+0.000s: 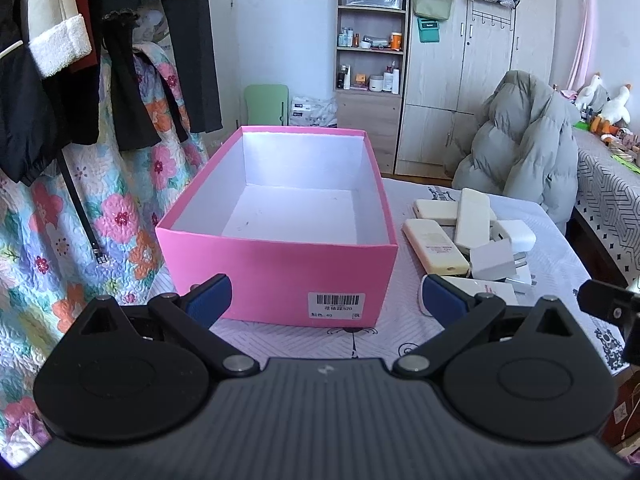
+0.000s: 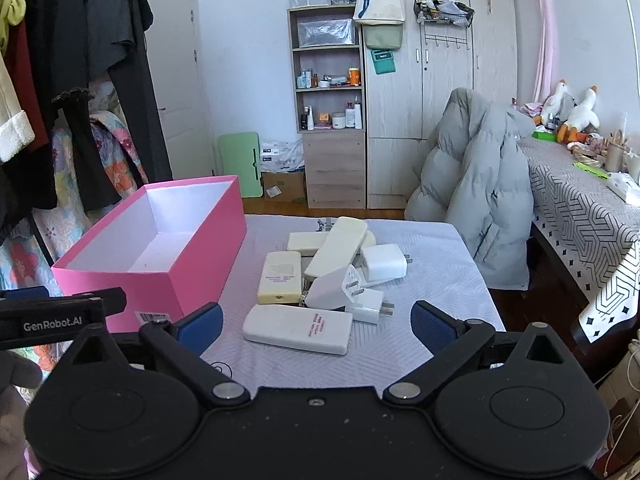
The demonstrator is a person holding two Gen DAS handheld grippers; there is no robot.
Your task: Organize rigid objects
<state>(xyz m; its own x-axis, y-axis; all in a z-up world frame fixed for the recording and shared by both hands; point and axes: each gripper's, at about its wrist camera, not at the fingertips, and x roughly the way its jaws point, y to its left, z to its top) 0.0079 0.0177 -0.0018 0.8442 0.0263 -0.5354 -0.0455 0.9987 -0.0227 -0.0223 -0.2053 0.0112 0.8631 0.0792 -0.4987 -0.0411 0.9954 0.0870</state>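
Left gripper (image 1: 325,298), jaws standing wide and holding nothing, is facing the open pink box (image 1: 280,276) on the tabletop (image 2: 420,344). Right gripper (image 2: 316,322), jaws equally wide, is hovering before the heap of white remotes (image 2: 298,328) and plug adapters (image 2: 384,261) lying just right of the box.

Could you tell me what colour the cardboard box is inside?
White inside the pink cardboard box, clearest in the left wrist view.
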